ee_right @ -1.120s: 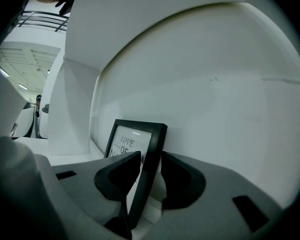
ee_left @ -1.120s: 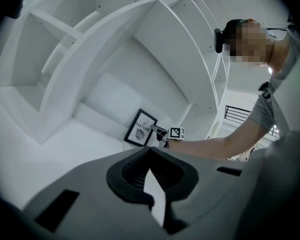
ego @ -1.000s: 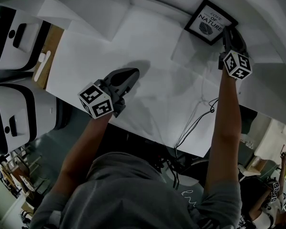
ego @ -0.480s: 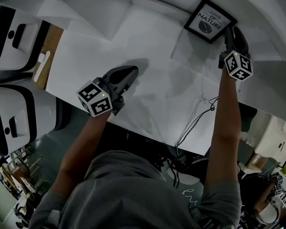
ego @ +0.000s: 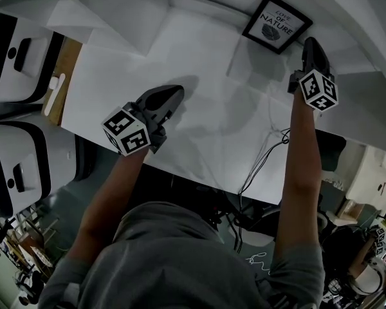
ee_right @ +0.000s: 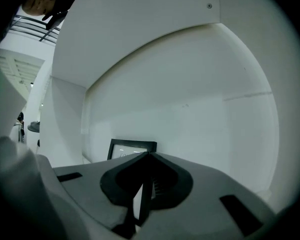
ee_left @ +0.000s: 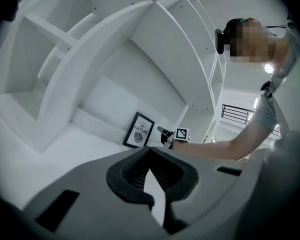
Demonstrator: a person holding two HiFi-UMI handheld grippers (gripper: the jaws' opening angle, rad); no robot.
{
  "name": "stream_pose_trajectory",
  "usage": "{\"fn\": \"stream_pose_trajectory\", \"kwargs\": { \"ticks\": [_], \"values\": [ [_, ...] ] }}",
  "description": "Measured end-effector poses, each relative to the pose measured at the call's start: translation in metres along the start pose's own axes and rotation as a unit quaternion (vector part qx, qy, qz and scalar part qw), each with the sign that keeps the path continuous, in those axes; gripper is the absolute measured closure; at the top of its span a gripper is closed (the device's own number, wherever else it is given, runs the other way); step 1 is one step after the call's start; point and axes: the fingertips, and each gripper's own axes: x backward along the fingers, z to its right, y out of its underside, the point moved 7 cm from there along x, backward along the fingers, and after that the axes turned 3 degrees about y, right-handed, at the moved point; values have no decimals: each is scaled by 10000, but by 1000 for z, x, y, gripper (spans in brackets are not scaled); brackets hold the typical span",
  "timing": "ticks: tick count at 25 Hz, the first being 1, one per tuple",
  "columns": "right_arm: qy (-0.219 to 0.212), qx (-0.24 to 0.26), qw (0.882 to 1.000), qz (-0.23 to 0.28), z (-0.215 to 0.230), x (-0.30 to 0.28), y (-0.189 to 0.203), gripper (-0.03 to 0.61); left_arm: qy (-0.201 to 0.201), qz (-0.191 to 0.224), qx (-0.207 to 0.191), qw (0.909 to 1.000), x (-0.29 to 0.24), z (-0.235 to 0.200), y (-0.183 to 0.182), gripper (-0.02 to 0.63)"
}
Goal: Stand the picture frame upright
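Note:
The black picture frame (ego: 276, 23) with a white print stands upright against the back wall of the white shelf bay; it also shows in the left gripper view (ee_left: 138, 130) and just past the jaws in the right gripper view (ee_right: 125, 148). My right gripper (ego: 309, 42) hovers just right of the frame, apart from it. Its jaws have just been closing and now meet with nothing between them (ee_right: 149, 155). My left gripper (ego: 176, 93) rests low over the white tabletop, well left of the frame, shut and empty (ee_left: 149, 150).
The white tabletop (ego: 199, 76) is walled by shelf panels (ee_left: 65, 74) at the back and sides. Dark cables (ego: 264, 159) hang over its front edge. White machines (ego: 16, 56) and a wooden strip (ego: 63, 76) stand to the left.
The right gripper's jaws have come together and it has drawn slightly away from the frame's right edge. The frame stays standing. The left gripper has kept still.

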Motion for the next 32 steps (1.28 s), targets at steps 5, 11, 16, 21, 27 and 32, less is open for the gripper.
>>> {"fn": "stream_pose_trajectory", "kwargs": {
  "ticks": [5,11,16,21,27,32],
  "values": [
    [-2,69,10000,-22,-8,18,-5,552,68,15,-33,10000,0,-4,-7,606],
    [56,93,9999,21,-15,44,-17,552,131,43,-55,9999,0,-8,-13,607],
    [136,168,9998,44,-25,64,-30,552,202,89,-121,9997,4,-13,-24,606],
    [153,174,9997,115,-39,86,-50,552,134,68,-334,9993,5,-18,-33,606],
    [71,-66,9998,176,-66,117,-63,552,75,18,-621,9980,11,-20,-41,606],
    [-46,-310,9993,185,-85,147,-78,552,113,239,-669,9974,21,-20,-43,607]
  ]
}}
